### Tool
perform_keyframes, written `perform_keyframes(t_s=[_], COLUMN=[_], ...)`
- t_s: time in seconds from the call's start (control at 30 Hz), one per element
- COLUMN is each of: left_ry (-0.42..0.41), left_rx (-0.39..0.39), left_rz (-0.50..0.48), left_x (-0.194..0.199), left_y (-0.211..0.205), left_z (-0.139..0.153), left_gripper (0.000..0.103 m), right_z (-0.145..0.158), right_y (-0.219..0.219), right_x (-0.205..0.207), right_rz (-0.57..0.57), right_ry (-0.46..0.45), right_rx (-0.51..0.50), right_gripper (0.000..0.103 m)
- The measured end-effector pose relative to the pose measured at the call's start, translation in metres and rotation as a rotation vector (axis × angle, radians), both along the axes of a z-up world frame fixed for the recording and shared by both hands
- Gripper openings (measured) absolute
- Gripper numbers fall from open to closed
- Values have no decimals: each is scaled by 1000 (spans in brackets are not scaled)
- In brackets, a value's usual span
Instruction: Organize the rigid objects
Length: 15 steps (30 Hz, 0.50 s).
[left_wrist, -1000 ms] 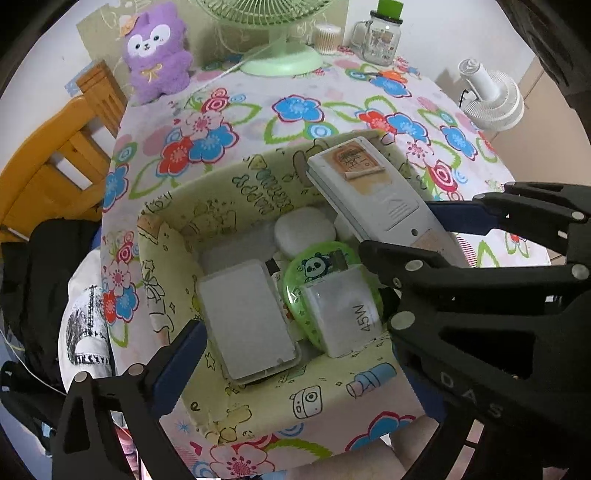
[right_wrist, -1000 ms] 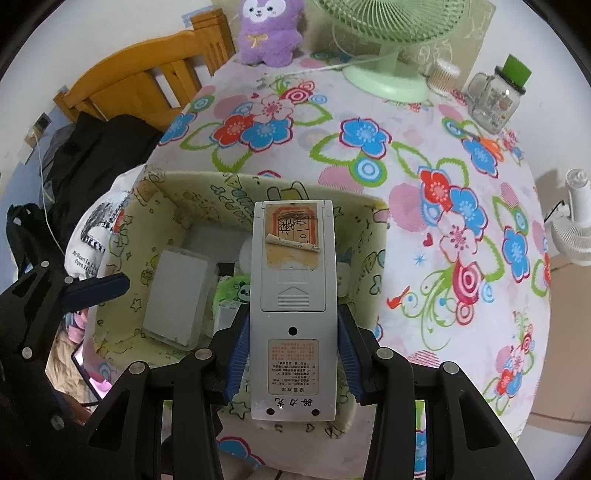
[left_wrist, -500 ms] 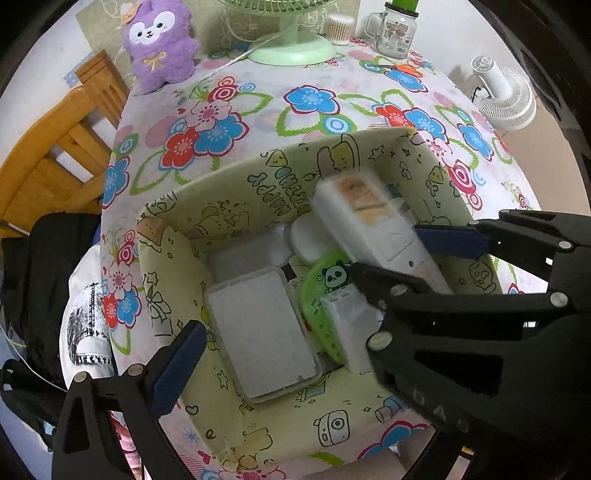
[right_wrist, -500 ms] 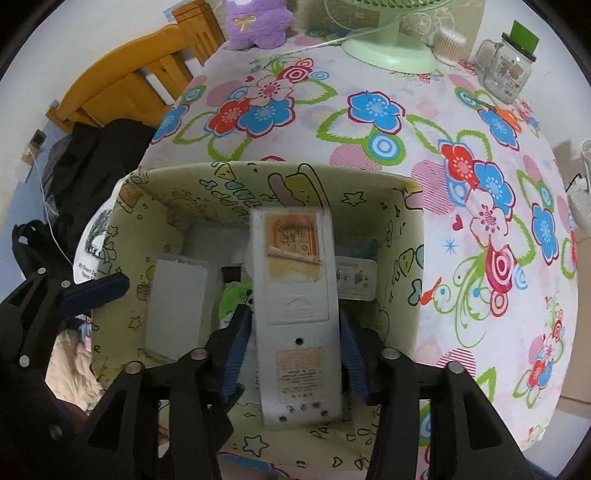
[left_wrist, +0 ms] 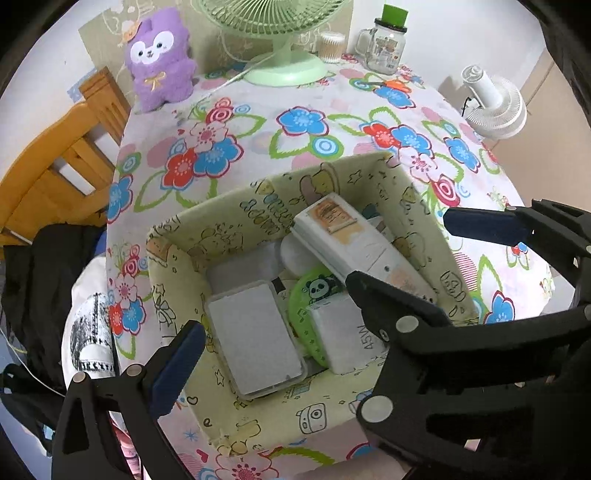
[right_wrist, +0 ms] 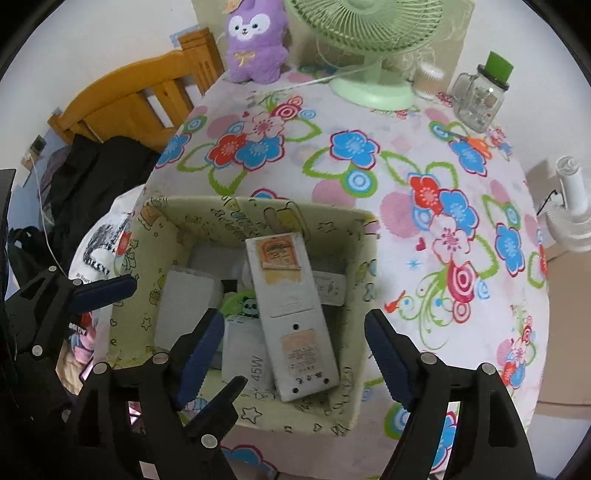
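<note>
Long white plastic remote control (right_wrist: 291, 314) lying back-up inside the pale yellow cartoon-print fabric box (right_wrist: 295, 413) (among other items), right claw (right_wrist: 295, 354) just opened wide above it, gripping nothing, left claw (left_wrist: 317, 299) also wide, empty.

White wall (left_wrist: 461, 33); wooden chair (right_wrist: 140, 99) beside floral-clothed table (right_wrist: 369, 177).

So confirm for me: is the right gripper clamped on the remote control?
No: the right gripper has just been opening; its pads stand clear of the remote control, which lies in the storage box.

Box (right_wrist: 354, 373) interior crowded; tabletop (right_wrist: 369, 110) beyond clear.
</note>
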<state>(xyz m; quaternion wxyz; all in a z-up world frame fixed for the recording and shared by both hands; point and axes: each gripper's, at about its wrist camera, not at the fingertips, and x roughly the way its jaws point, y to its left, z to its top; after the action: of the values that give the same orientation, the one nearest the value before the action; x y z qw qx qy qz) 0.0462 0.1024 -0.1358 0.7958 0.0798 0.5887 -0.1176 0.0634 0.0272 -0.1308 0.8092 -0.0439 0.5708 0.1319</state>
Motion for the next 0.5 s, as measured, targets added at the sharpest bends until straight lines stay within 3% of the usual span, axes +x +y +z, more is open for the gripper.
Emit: perform_keyframes(t_s=[0.33,0.5], left_ry=[-44,-49], left_rx=[26,-12], left_rz=[35,77], left_x=[-6,-8], left_y=[-15,-20], left_z=[17,28], left_gripper=[103,103], right_z=[17,32], right_y=[-25,-47], right_x=[-9,-15], right_rz=[-25,-68], right_ry=[-40,-74], right_rx=[-15,-18], right_gripper=[81,81])
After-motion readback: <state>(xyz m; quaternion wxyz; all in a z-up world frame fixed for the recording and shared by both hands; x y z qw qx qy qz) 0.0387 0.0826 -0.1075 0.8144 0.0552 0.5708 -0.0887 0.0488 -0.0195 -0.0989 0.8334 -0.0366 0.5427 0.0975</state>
